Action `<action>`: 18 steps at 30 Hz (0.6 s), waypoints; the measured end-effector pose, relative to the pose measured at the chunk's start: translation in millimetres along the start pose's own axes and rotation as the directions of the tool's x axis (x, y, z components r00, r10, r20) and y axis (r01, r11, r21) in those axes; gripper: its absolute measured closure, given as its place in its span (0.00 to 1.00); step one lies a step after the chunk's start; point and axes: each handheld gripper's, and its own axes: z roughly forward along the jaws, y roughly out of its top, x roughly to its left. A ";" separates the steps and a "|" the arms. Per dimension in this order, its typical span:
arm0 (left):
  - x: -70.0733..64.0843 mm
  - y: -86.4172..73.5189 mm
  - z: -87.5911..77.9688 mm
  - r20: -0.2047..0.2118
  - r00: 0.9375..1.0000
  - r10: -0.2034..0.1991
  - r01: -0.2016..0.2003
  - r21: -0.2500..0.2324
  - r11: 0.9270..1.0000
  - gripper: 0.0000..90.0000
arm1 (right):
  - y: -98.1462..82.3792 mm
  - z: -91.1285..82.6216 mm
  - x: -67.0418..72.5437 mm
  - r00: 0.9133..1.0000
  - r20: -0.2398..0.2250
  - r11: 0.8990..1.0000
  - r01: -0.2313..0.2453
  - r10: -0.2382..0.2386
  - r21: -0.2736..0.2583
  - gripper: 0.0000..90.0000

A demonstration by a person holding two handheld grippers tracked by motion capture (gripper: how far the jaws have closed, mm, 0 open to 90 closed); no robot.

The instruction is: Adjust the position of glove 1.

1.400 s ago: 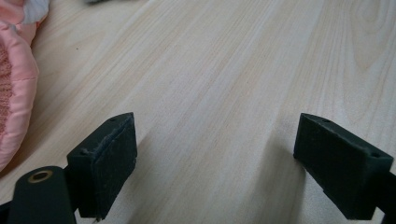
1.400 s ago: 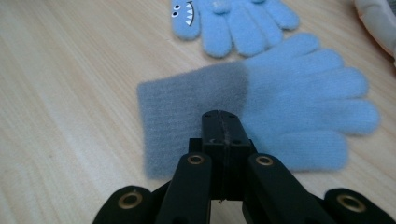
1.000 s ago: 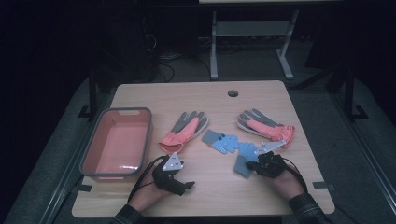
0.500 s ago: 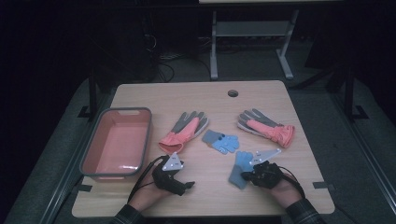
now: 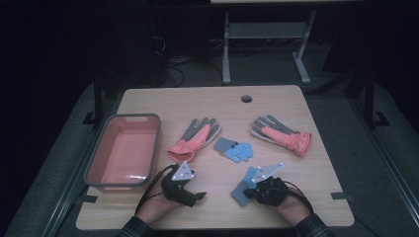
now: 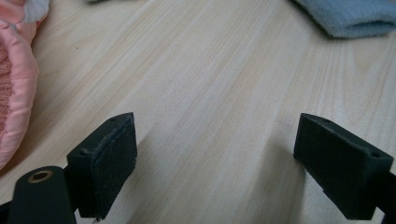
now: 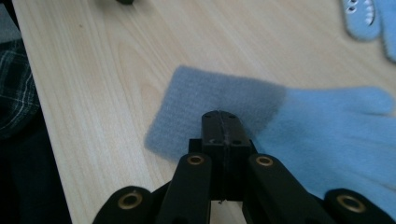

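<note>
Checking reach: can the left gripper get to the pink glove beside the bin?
Probably yes. The left gripper is open, the pink glove lies just ahead, and only bare table is between.

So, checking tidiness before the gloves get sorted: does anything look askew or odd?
Nothing is damaged or spilled. The orange gloves lie apart at different angles, and the blue pair is split: one mid-table, one under the shut right tongs.

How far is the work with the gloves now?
Nothing looks finished: the pink tub holds no glove. The right gripper is shut, jaws pressed together over the near blue glove, dragging it across the table. The other blue glove and two pink gloves lie untouched.
</note>
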 end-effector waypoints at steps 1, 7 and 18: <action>0.0 0.0 0.0 0.000 1.000 0.000 0.000 0.000 1.000 0.14 | 0.2 -3.3 -1.2 1.000 0.003 1.000 -0.006 0.006 -0.015 1.00; 0.0 0.0 0.0 0.000 1.000 0.000 0.000 0.000 1.000 0.14 | -8.0 -25.6 -23.4 0.994 0.065 0.993 -0.076 0.082 -0.095 0.95; -0.2 -0.3 0.0 -0.001 1.000 0.000 0.000 -0.002 1.000 0.14 | -52.1 -46.2 -66.4 0.957 0.214 0.976 -0.167 0.194 -0.139 0.47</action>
